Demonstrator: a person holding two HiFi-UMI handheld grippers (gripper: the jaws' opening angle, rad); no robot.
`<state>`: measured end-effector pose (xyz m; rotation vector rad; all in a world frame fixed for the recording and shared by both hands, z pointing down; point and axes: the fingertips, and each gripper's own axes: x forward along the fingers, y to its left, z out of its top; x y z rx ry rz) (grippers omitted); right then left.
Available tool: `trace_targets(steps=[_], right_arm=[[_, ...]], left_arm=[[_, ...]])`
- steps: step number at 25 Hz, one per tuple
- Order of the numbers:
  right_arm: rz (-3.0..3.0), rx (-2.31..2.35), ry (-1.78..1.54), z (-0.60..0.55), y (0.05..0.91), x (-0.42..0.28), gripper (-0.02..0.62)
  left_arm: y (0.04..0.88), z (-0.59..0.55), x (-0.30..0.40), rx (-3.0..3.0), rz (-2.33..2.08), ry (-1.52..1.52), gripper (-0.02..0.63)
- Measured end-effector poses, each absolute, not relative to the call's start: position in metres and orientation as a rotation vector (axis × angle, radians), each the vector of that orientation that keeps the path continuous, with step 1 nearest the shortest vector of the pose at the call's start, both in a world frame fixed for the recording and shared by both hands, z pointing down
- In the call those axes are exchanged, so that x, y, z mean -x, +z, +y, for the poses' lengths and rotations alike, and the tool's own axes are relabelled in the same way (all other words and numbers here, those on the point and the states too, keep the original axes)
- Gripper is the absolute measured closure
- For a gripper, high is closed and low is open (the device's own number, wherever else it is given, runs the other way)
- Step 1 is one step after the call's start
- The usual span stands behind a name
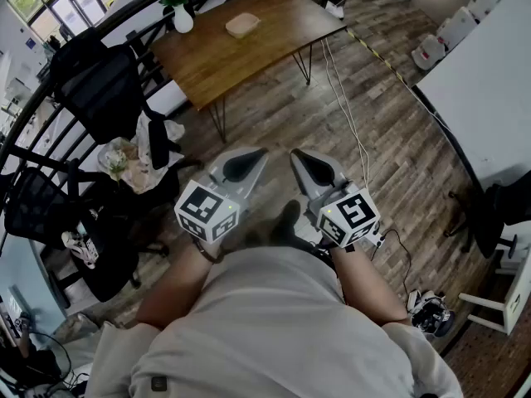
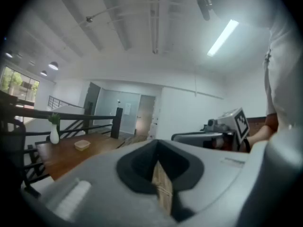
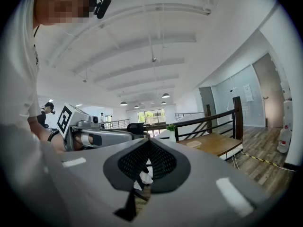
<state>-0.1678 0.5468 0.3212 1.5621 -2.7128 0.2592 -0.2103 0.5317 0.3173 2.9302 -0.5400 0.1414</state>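
I hold both grippers close in front of my body, above the wooden floor, and neither touches anything. In the head view my left gripper (image 1: 246, 162) and right gripper (image 1: 309, 164) point forward side by side, each with its jaws together and nothing between them. The left gripper view shows its jaws (image 2: 158, 161) closed to a thin slit, with the right gripper (image 2: 222, 131) beside it. In the right gripper view the jaws (image 3: 147, 161) meet the same way, and the left gripper (image 3: 90, 134) is at the left. A wooden table (image 1: 249, 56) stands ahead.
On the table are a white vase with a plant (image 1: 182, 16) and a beige container (image 1: 242, 25). Black chairs (image 1: 99, 89) and a black railing (image 1: 50, 139) lie to the left. A white table (image 1: 489, 98) is on the right, with cables (image 1: 348, 114) across the floor and white jugs (image 1: 431, 52) beyond.
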Motion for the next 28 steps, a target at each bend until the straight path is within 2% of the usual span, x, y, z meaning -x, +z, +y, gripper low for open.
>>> trace_targets(steps=[18, 23, 28], right_arm=[[-2.75, -1.521, 0.23, 0.528, 0.323, 0.152, 0.591], [-2.759, -1.53, 0.26, 0.5, 0.329, 0.117, 0.591], [-2.788, -1.535, 0.268, 0.462, 0.326, 0.054, 0.591]], left_arm=[[0.327, 0.512, 0.19, -2.892, -0.575, 0.138, 0.603], [0.336, 0.483, 0.158, -2.88, -0.577, 0.156, 0.603], [0.334, 0.443, 0.099, -2.887, -0.58, 0.173, 0.603]])
